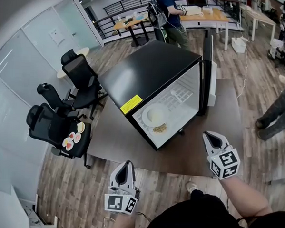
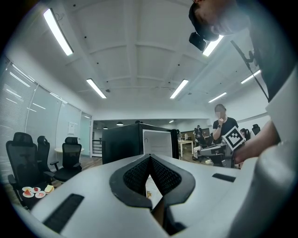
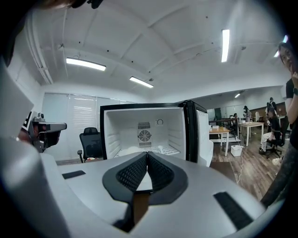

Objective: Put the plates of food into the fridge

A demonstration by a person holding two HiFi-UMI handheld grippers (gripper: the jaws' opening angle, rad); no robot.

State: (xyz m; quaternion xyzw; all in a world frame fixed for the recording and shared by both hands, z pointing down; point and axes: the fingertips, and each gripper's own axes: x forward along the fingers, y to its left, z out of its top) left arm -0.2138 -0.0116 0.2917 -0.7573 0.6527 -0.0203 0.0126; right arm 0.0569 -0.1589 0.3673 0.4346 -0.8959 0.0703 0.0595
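Left tongs [image 1: 126,163], right tongs [image 1: 209,135] both shut, empty. Plate [image 1: 155,114] in fridge [image 1: 149,73]: food too small to ID.

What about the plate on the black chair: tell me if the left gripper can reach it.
Probably yes. The left gripper, jaws together on nothing, has open floor between it and the plate, which lies uncovered on the chair seat. It must move left and open first.
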